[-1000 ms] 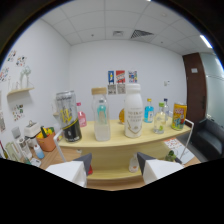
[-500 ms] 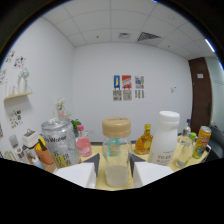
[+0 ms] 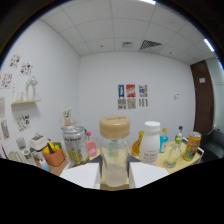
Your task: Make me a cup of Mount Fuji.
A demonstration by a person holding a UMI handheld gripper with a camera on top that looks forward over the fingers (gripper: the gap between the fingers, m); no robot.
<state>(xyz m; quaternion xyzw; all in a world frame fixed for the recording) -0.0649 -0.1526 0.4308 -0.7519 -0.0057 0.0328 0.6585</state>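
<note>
We find the clear jar [image 3: 115, 160] with its tan lid [image 3: 114, 127] standing on the counter [image 3: 165, 161] directly between the two white fingers [image 3: 80, 176] of the gripper [image 3: 114, 176], which flank its lower body; whether the pads press on it we cannot tell. We judge the jar rigid, smooth and likely slippery, possibly breakable, and best taken at mid-body below the lid. Around it we count one metal-lidded blender jar [image 3: 75, 145], one pink bottle [image 3: 91, 146], one white bottle [image 3: 150, 142], one amber bottle [image 3: 136, 144], one blue bottle [image 3: 163, 140], one orange can [image 3: 191, 145] and one small clear bottle [image 3: 173, 155], with three posters [image 3: 130, 96] on the wall beyond
</note>
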